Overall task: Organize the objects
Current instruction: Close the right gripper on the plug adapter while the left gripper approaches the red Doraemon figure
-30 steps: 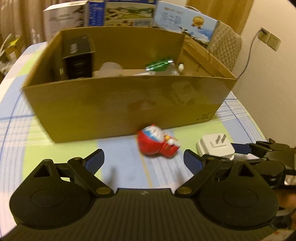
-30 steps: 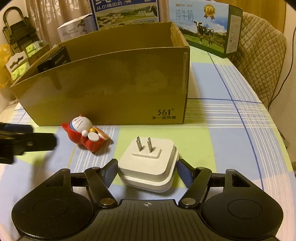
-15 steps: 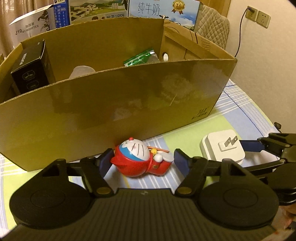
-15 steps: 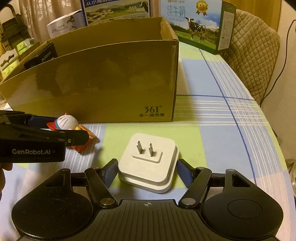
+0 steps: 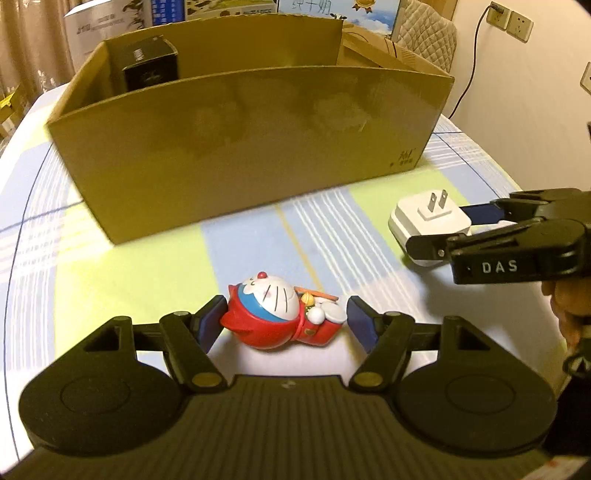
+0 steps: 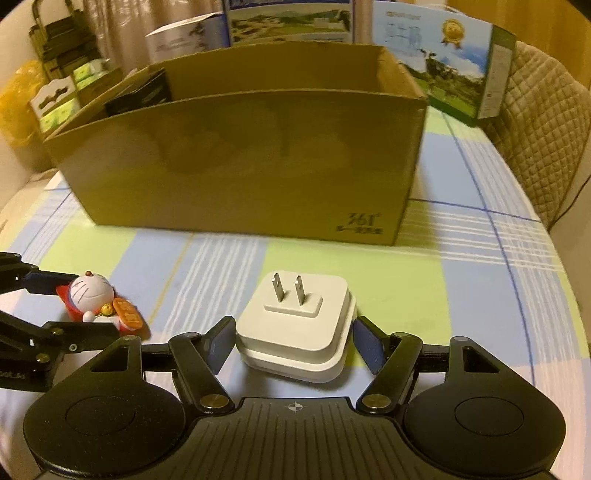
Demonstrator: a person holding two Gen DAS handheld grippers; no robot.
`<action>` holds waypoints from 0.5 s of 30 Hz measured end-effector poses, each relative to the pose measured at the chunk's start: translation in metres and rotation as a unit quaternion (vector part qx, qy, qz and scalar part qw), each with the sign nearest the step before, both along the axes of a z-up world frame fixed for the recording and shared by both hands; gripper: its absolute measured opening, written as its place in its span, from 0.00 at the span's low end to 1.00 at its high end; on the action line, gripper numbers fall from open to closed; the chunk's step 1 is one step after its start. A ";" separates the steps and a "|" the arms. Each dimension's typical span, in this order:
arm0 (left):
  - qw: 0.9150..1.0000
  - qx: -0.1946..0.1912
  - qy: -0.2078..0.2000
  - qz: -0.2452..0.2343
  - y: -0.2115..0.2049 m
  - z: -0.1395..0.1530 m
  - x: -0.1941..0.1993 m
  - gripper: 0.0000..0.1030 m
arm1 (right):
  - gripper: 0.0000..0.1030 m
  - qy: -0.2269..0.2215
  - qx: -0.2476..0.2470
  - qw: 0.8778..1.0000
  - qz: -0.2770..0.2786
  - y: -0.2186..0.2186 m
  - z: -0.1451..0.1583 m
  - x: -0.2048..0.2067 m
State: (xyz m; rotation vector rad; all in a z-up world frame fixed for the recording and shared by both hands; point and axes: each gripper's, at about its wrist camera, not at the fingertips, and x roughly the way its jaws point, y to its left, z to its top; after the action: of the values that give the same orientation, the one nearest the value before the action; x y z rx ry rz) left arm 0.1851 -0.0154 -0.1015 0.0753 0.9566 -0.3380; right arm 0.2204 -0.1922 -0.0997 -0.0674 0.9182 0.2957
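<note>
Toy (image 5: 280, 314): lying on the bench (image 5: 110, 280), clamped between the left tool's (image 5: 286, 319) pads. Plug (image 6: 295, 325): prongs up, gripped by the right tool (image 6: 293, 341). Cardboard box (image 5: 240, 147) behind. Checked cloth covers bench; curtains (image 6: 110, 26), padded chair (image 6: 543, 129) beyond.

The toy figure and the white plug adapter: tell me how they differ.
The toy figure is red, blue and white with a rounded cartoon face; the plug adapter is plain white and squarish. The figure lies on its side; the adapter rests flat with its two metal prongs pointing up. The figure sits between the left gripper's fingers, the adapter between the right gripper's. Both lie on the checked tablecloth in front of the cardboard box.
</note>
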 end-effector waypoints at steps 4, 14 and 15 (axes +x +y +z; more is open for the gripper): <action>1.000 0.015 -0.019 -0.005 -0.001 0.001 -0.011 0.76 | 0.65 0.001 -0.005 1.000 -0.007 -0.001 -0.004 -0.004; 0.996 0.055 -0.053 -0.045 -0.018 0.002 -0.002 0.77 | 0.65 0.010 0.007 0.999 -0.032 -0.008 -0.009 -0.005; 0.996 0.059 -0.054 -0.048 -0.020 0.000 -0.002 0.77 | 0.65 0.010 0.007 0.999 -0.032 -0.008 -0.009 -0.005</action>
State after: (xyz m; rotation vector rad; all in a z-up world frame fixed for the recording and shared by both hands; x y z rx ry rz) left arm 0.1830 -0.0350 -0.1012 0.2458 0.8660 -0.3621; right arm 0.2155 -0.1997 -0.1089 -0.0230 0.9354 0.2444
